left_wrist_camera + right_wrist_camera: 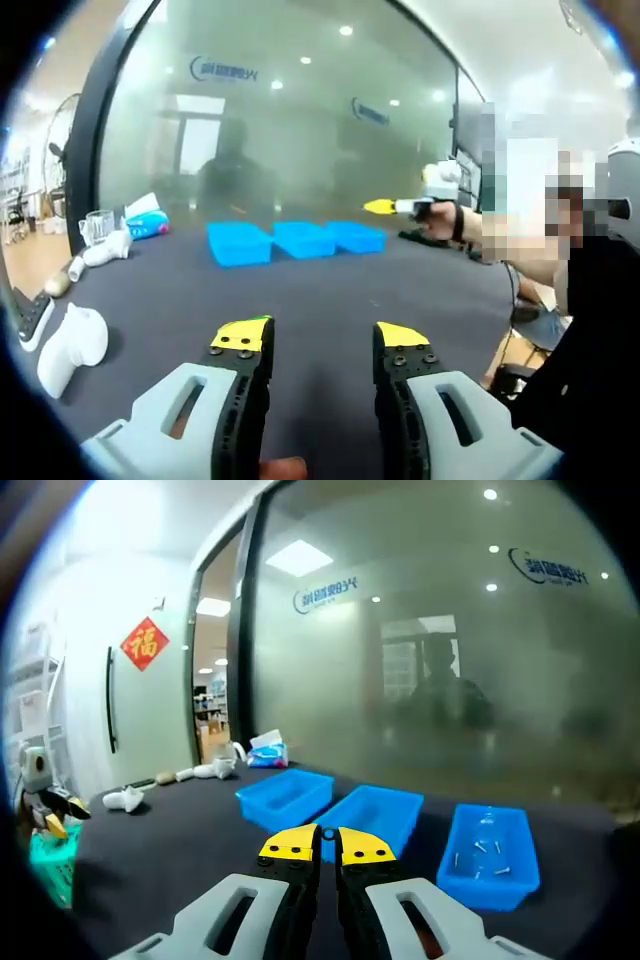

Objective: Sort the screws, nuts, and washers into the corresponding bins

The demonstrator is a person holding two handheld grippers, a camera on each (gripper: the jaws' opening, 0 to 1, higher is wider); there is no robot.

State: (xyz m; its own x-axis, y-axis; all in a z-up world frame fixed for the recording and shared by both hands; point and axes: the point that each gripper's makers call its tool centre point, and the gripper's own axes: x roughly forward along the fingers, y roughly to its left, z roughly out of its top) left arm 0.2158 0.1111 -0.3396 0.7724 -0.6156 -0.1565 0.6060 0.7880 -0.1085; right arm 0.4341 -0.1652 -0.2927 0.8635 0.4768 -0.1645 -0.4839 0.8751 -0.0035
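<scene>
Screws (487, 854) lie in the rightmost blue bin (489, 858) on the counter (160, 865). Our right gripper (328, 842) hovers with fingers clenched and nothing visible between them, left gripper (314, 337) released. We judge the next move is locating loose hardware.

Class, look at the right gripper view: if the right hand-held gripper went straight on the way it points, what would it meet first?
Probably the middle blue bin, straight past the nearly shut tips of the right hand-held gripper. Depth is hard to judge here.
</scene>
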